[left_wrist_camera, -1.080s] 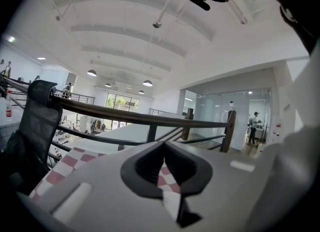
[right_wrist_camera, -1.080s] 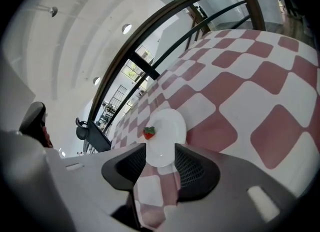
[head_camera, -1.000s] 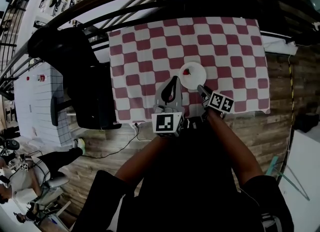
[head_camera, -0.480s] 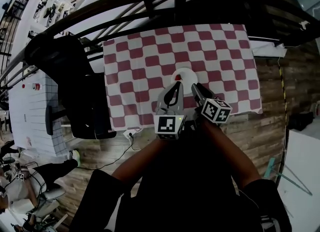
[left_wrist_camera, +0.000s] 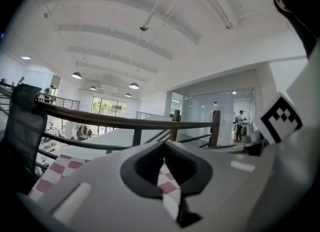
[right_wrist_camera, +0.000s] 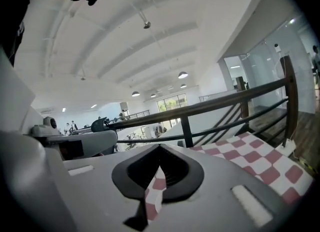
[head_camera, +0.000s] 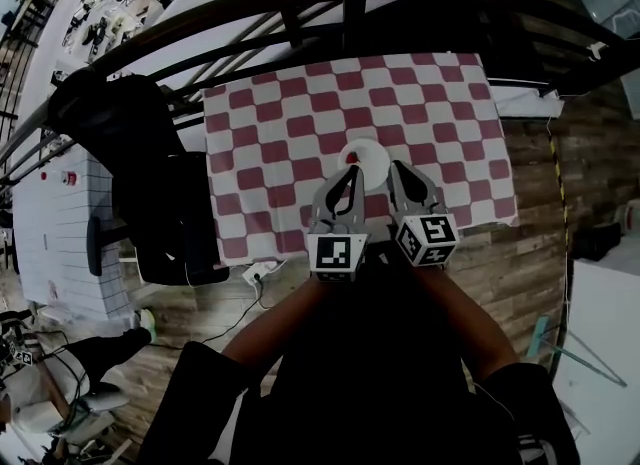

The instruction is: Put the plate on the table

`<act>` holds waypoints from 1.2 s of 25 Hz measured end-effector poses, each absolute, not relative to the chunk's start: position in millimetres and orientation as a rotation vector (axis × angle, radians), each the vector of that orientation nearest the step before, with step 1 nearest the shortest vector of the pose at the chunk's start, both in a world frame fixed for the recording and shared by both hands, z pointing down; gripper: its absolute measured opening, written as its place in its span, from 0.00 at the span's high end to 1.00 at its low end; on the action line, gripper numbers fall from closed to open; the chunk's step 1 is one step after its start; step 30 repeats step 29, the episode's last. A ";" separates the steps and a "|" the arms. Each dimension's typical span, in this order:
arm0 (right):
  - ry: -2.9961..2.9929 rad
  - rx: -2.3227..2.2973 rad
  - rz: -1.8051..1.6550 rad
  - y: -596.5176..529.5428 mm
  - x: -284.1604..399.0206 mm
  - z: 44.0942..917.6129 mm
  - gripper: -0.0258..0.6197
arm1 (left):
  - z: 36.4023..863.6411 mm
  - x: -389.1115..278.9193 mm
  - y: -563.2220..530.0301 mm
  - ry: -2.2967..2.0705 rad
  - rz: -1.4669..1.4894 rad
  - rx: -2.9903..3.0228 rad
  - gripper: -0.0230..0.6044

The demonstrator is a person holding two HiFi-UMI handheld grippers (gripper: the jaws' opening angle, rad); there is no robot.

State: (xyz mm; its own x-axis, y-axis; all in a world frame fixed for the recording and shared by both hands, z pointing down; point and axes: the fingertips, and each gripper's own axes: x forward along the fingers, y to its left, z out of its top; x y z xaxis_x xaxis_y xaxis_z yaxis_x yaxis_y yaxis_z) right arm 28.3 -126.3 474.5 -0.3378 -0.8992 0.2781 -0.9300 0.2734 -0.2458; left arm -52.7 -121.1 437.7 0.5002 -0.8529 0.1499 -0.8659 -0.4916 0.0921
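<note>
Plate (head_camera: 368,151) lies flat on the checked cloth of the table (head_camera: 270,118), roughly mid-table and toward your side, so I judge the placing done. A small red item (head_camera: 350,158) sits at the plate's near-left edge; what it is cannot be told. The left gripper (head_camera: 351,169) has its jaws together and nothing in them, which the left gripper view (left_wrist_camera: 164,144) confirms: only cloth shows past the tips. On the right gripper (head_camera: 396,166) the jaws are closing and stand pad to pad, also empty, as the right gripper view (right_wrist_camera: 160,147) shows. From the head view both tips sit just at the plate's near rim, one on either side. Whether either one touches the rim cannot be told from above. The main risk is that moving either closed tip forward or inward would catch the rim, which could slide or tip the plate and let the red item roll off. The second risk is that a tip dragged low across the cloth could bunch it and carry the plate along. Because the cloth hangs over the near edge, a pull toward you would bring everything with it. My advice is to lift clear before drawing back.
</note>
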 end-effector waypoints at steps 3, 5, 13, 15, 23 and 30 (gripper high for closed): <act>-2.448 1.751 0.460 -118.6 16.0 459.9 0.96 | 437.2 -55.4 -114.8 -1.486 0.132 2.581 0.95; -2.441 1.740 0.415 -111.7 7.8 456.9 0.96 | 435.6 -56.2 -110.9 -1.488 0.131 2.601 0.95; -2.457 1.721 0.415 -89.8 -18.2 458.3 0.96 | 436.0 -57.9 -98.0 -1.447 0.116 2.626 0.95; -2.459 1.695 0.393 -86.9 -24.6 455.2 0.96 | 434.2 -58.0 -96.4 -1.445 0.110 2.636 0.95; -2.445 1.682 0.331 -80.7 -35.6 442.3 0.96 | 424.8 -70.0 -89.8 -1.486 0.073 2.636 0.95; -2.453 1.628 0.328 -78.1 -48.7 446.6 0.96 | 426.2 -81.5 -88.2 -1.510 0.075 2.615 0.95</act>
